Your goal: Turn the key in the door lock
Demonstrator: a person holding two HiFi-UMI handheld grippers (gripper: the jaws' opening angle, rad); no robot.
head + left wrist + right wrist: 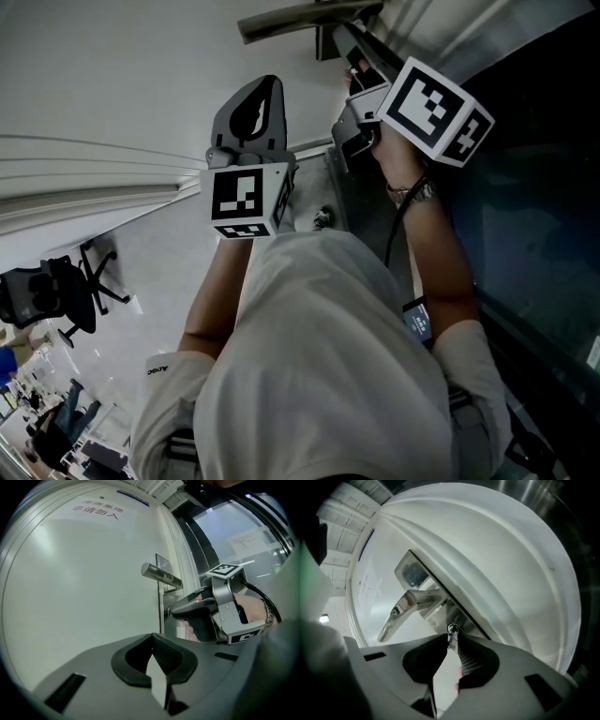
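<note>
The right gripper (451,639) has its jaws pinched together on the head of the key (451,631). The key sticks out of the lock in the metal plate (412,573) at the edge of the white door (497,555). The lever handle (401,611) is on the same plate; in the left gripper view it sits above the lock. This gripper is rolled, so the door edge runs slantwise across its view.

The left gripper (151,637) has its jaws together with nothing between them. It is held off the door, facing the bare panel beside the handle. A notice in red letters (96,508) is stuck high on the door, and a glass panel (243,569) stands past the door's edge. In the head view an office chair (66,291) stands well away on the floor.
</note>
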